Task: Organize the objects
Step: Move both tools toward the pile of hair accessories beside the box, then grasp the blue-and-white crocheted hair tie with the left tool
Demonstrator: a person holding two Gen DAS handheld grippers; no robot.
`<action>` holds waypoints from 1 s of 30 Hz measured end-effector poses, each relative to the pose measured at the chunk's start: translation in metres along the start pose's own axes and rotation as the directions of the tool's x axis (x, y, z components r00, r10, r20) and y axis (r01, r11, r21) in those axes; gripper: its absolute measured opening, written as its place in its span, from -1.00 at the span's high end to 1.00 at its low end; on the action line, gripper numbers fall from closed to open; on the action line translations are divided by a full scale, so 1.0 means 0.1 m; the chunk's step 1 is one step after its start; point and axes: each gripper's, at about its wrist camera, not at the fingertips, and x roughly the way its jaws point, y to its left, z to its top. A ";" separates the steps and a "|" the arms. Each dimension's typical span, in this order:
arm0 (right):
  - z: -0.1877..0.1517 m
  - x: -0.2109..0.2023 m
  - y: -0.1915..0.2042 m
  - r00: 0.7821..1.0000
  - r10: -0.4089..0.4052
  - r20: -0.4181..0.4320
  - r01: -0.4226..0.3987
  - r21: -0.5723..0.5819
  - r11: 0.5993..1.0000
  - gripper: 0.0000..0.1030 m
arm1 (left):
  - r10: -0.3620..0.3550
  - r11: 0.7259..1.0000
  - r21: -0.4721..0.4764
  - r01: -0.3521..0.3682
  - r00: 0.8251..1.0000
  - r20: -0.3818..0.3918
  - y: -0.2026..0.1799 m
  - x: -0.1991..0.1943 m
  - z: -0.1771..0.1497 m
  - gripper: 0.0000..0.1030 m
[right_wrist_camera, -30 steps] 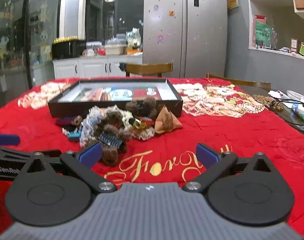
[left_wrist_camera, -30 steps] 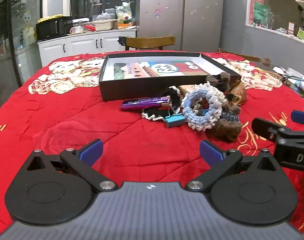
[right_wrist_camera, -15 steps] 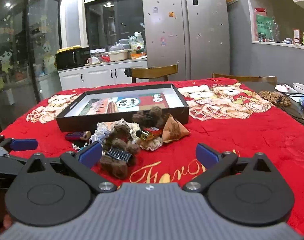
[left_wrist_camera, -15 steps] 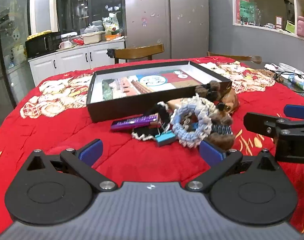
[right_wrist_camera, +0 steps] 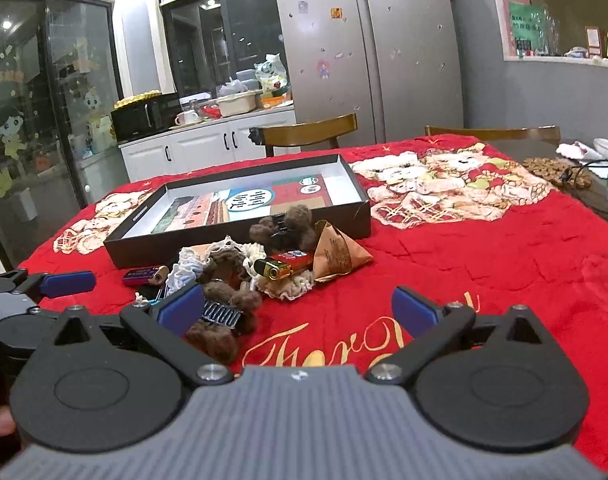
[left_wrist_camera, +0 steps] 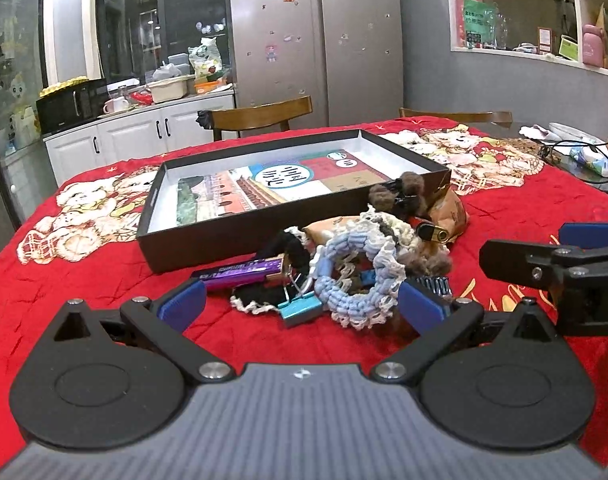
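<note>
A shallow black box (left_wrist_camera: 208,240) (right_wrist_camera: 240,240) with a printed bottom lies on the red tablecloth. In front of it sits a heap of small things: a blue and white scrunchie (left_wrist_camera: 357,276), a purple lighter (left_wrist_camera: 244,272) (right_wrist_camera: 144,275), a teal binder clip (left_wrist_camera: 302,310), brown furry hair clips (right_wrist_camera: 224,320) (left_wrist_camera: 399,194), a red and gold lighter (right_wrist_camera: 282,266) and a brown paper packet (right_wrist_camera: 337,254). My left gripper (left_wrist_camera: 302,306) is open, low over the near edge of the heap. My right gripper (right_wrist_camera: 296,308) is open, just right of the heap, holding nothing.
Wooden chairs (left_wrist_camera: 260,118) (right_wrist_camera: 491,134) stand at the table's far side. Cables and dishes (left_wrist_camera: 575,148) lie at the right edge. Beyond are white cabinets (left_wrist_camera: 144,140), a microwave (right_wrist_camera: 144,116) and a steel fridge (left_wrist_camera: 315,36). Red cloth (right_wrist_camera: 503,264) stretches bare right of the heap.
Both grippers have risen and tilted down a little while closing in on the heap, which now looks nearer. Both stay open. Nothing on the table has shifted.
</note>
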 end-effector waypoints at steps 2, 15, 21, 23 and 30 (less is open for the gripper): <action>0.00 0.03 -0.03 1.000 0.006 -0.003 -0.006 0.019 1.000 -1.00 | -0.007 1.000 -0.009 0.007 1.000 0.004 0.00 0.02 0.00 -1.00; -0.02 0.13 0.00 0.997 0.068 -0.026 -0.066 0.061 0.996 -1.00 | -0.115 0.992 0.061 0.113 0.993 0.027 -0.18 0.09 -0.01 0.16; -0.04 0.14 -0.01 0.996 0.082 -0.039 -0.079 0.077 0.994 -1.00 | -0.091 0.996 0.006 0.091 0.996 -0.001 -0.09 0.18 0.00 0.71; -0.04 0.15 -0.01 0.995 0.089 -0.047 -0.084 0.093 0.992 -1.00 | -0.085 0.996 -0.013 0.085 0.996 -0.011 -0.05 0.18 -0.01 0.71; -0.04 0.22 0.09 0.988 0.139 -0.062 -0.133 0.081 0.988 -1.00 | -0.013 0.998 0.056 0.011 0.999 0.040 -0.03 -0.02 -0.05 0.71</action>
